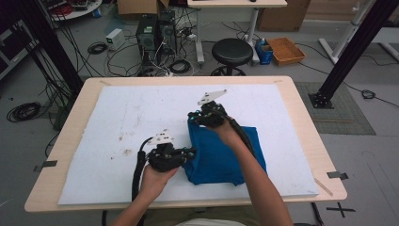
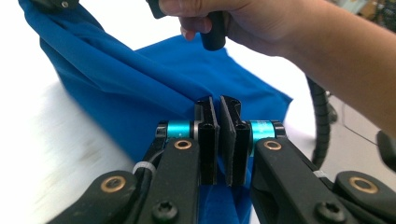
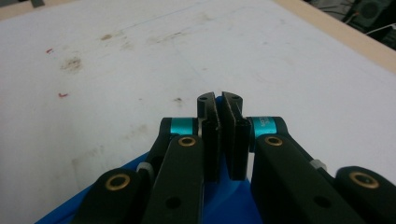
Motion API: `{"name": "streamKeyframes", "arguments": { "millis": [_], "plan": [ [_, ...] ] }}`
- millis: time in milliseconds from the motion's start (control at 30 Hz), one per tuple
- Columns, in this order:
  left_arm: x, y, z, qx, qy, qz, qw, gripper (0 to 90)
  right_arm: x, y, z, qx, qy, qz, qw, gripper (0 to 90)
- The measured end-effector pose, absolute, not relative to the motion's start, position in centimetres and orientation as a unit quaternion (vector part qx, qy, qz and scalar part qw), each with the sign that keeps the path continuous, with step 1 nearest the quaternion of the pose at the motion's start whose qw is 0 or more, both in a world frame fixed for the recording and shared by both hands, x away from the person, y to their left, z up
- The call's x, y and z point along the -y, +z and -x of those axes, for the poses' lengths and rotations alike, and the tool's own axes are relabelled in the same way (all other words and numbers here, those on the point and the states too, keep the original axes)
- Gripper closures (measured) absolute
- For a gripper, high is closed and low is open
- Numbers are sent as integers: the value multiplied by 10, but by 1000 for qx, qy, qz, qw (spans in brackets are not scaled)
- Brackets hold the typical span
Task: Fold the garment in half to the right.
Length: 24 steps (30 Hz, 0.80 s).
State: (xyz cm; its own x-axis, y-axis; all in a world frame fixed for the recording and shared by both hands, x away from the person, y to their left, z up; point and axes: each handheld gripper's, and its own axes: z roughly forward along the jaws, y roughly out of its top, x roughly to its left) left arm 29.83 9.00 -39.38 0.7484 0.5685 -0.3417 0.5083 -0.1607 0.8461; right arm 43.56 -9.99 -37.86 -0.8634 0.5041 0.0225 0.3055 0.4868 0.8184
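Observation:
A blue cloth (image 1: 226, 155) lies folded on the white board (image 1: 117, 122), right of the middle. My left gripper (image 1: 190, 153) is shut on the cloth's left edge; in the left gripper view the blue cloth (image 2: 140, 88) runs into the closed jaws of that gripper (image 2: 219, 100). My right gripper (image 1: 194, 115) pinches the cloth's far left corner and holds it slightly raised. In the right gripper view the jaws of the right gripper (image 3: 219, 98) stand together, with blue cloth (image 3: 224, 198) showing under them. The edge between the two grippers is stretched.
The board sits on a wooden table (image 1: 306, 136); brown stains (image 1: 124, 151) mark its left half. Beyond the far edge stand a black stool (image 1: 232, 51), computer towers (image 1: 155, 30) and loose cables. A black frame post (image 1: 350, 52) rises at the right.

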Motion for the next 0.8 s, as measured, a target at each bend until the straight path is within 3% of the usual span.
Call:
{"name": "streamKeyframes", "arguments": {
  "millis": [300, 800],
  "plan": [
    [-40, -385, -318, -334, -26, -766, 548, 857, 177, -387, -431, -820, 473, -301, 120, 868],
    [49, -399, -343, -317, -60, -797, 510, 857, 243, -402, -424, -798, 452, -368, 152, 868]
  ]
}}
